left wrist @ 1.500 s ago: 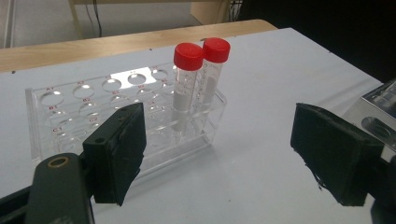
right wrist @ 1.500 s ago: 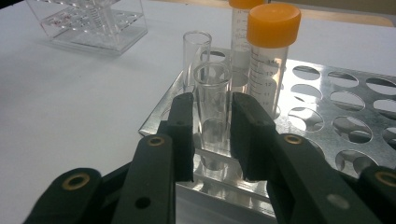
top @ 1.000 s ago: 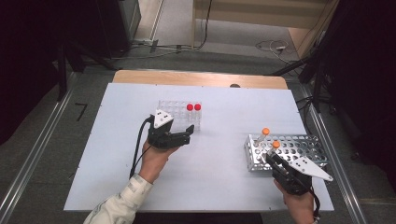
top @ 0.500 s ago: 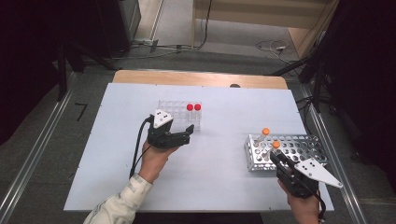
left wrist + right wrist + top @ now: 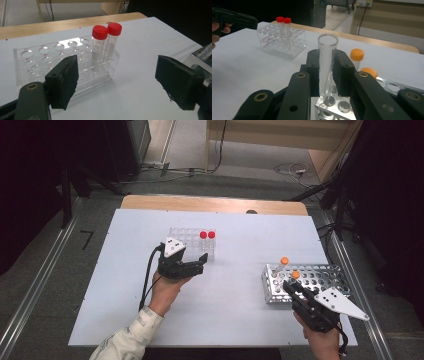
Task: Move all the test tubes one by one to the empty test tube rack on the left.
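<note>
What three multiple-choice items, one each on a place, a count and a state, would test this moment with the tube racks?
1. Where do the red-capped tubes stand?
A. in the clear rack
B. in the metal rack
C. flat on the table

2. How many red-capped tubes are there?
A. one
B. two
C. four

3. What is the right gripper doing?
A. standing open over bare table
B. gripping an orange cap
C. clamping an uncapped clear tube

Key: 1 A, they sit upright in the clear rack's holes. 2 B, two red caps show side by side. 3 C, the pads press an open-topped tube above the metal rack.
</note>
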Motion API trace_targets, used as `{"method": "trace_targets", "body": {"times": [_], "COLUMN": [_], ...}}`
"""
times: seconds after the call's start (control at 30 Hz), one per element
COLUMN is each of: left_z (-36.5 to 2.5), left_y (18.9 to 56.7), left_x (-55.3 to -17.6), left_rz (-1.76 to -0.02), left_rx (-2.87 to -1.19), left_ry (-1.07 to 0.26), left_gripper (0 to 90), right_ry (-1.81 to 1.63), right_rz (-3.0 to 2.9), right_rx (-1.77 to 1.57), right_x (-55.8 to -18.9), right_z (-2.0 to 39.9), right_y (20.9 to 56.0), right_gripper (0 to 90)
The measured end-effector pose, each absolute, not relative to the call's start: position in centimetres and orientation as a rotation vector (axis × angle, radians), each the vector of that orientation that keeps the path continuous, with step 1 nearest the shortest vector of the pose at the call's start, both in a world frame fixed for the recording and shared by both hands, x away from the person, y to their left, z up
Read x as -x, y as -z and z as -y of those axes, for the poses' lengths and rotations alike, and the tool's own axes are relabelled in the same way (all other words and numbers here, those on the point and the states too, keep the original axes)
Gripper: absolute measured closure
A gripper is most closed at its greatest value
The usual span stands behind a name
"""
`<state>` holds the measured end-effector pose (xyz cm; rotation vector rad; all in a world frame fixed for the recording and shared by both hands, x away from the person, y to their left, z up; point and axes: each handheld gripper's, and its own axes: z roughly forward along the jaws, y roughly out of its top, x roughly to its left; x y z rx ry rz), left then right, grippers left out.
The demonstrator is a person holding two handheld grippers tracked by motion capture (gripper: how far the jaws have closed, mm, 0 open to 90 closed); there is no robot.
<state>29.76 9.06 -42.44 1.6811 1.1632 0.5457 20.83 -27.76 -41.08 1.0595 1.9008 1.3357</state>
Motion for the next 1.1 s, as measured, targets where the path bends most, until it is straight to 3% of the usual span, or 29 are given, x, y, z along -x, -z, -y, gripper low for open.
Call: {"method": "trace_targets", "body": {"times": [0.77,0.9,1.1], "left_z": [-7.0,-6.2,-5.1], "left_y": [41.7,41.6,41.6], "left_x": [-28.2,-27.6,-26.8], "left_rz": [-1.072,-1.03,-0.94], "left_rx": [-1.695,-1.711,-1.743], "left_ry": [-0.481,-0.459,-0.403], "left_gripper": [23.7,26.8,39.5], "right_ry": [-1.314,-1.309,-1.3], "right_rz": [-2.103,-2.128,-2.164], "right_rx": [-0.972,-0.971,-0.947], "right_x": [-25.1,-25.9,-26.3], "right_z": [19.0,17.5,15.7], "right_y": [43.8,44.5,45.2], "right_gripper": [73.7,73.7,73.7]}}
